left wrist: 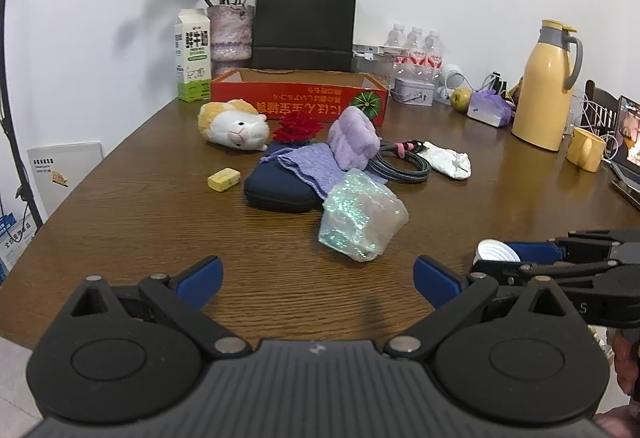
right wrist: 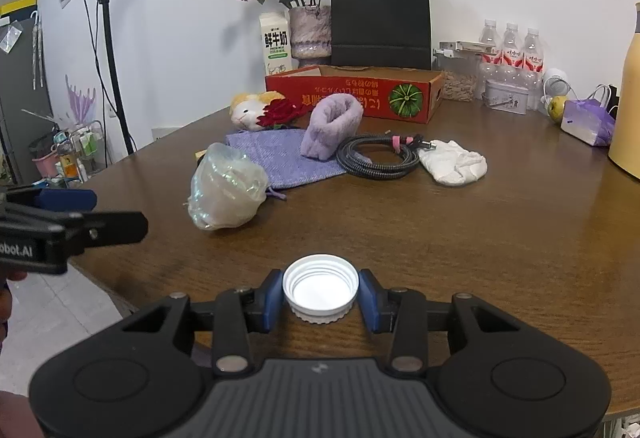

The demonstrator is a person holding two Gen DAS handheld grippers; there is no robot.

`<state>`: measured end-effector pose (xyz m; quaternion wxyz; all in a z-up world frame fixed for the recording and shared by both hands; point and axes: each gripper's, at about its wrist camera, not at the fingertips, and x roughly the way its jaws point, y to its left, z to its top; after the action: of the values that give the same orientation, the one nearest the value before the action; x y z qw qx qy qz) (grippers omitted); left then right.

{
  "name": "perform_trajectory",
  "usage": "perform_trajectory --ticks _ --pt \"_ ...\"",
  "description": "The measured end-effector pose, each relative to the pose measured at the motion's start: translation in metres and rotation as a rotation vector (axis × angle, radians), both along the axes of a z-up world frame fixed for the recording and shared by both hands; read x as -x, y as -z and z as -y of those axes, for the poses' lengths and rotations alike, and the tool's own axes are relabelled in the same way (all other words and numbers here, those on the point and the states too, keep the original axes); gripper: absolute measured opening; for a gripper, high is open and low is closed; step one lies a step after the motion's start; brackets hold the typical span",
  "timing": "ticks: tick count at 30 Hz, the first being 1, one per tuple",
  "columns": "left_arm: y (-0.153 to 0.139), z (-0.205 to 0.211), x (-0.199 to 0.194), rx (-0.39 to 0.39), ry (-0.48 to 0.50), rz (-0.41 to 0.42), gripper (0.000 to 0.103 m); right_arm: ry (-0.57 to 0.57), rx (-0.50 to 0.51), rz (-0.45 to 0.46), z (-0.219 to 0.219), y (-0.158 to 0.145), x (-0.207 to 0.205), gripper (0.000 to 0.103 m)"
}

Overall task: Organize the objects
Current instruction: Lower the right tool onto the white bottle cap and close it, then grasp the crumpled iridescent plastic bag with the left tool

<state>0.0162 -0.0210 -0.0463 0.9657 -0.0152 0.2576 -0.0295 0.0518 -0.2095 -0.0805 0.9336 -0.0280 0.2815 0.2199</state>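
Note:
My right gripper (right wrist: 320, 296) is shut on a white screw cap (right wrist: 320, 288) that lies open side up near the front edge of the wooden table (right wrist: 500, 238); both blue pads press its sides. From the left wrist view the same cap (left wrist: 496, 252) shows between the right gripper's fingers at the right. My left gripper (left wrist: 318, 276) stands open over bare wood, nothing between its pads. Ahead lie an iridescent plastic bag (left wrist: 362, 215), a purple cloth (left wrist: 316, 165) on a dark pouch (left wrist: 280, 189), a purple fluffy roll (left wrist: 354, 137), a red rose (left wrist: 298, 129) and a plush guinea pig (left wrist: 236, 123).
A red cardboard box (left wrist: 300, 99) stands open at the back, with a milk carton (left wrist: 193, 55), flower vase (left wrist: 232, 31) and black paper bag (left wrist: 306, 21) behind it. A coiled cable (right wrist: 378, 155), white cloth (right wrist: 456, 161), yellow block (left wrist: 224, 179), yellow jug (left wrist: 546, 85) and mug (left wrist: 586, 149) are around.

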Motion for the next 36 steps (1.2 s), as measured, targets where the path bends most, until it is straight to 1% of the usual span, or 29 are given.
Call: perform_trajectory --ticks 7,16,22,26,29,31,33,34,36 --pt "0.004 0.015 -0.015 -0.005 0.03 -0.016 0.103 0.016 0.0 0.025 0.006 -0.006 -0.008 0.039" --pt "0.008 0.028 -0.045 -0.009 0.007 -0.018 0.103 0.02 0.001 0.037 0.014 -0.007 -0.03 0.039" --pt "0.012 0.035 -0.066 -0.02 -0.016 -0.025 0.103 0.01 0.0 0.036 0.016 -0.005 -0.049 0.039" --pt "0.015 0.041 -0.077 -0.041 -0.026 -0.024 0.103 0.006 -0.002 0.033 0.018 -0.004 -0.061 0.039" --pt "0.016 0.045 -0.083 -0.063 -0.033 -0.019 0.098 0.0 -0.005 0.031 0.019 -0.003 -0.069 0.039" --pt "0.018 0.046 -0.087 -0.072 -0.025 -0.028 0.087 -0.005 -0.006 0.03 0.018 -0.003 -0.073 0.039" --pt "0.02 0.047 -0.091 -0.08 -0.011 -0.051 0.062 -0.01 -0.007 0.03 0.018 -0.003 -0.076 0.039" --pt "0.022 0.047 -0.093 -0.08 -0.006 -0.063 0.057 -0.013 -0.008 0.03 0.017 -0.003 -0.077 0.039" --pt "0.024 0.047 -0.094 -0.086 -0.01 -0.061 0.049 -0.02 -0.009 0.031 0.016 -0.003 -0.078 0.039"
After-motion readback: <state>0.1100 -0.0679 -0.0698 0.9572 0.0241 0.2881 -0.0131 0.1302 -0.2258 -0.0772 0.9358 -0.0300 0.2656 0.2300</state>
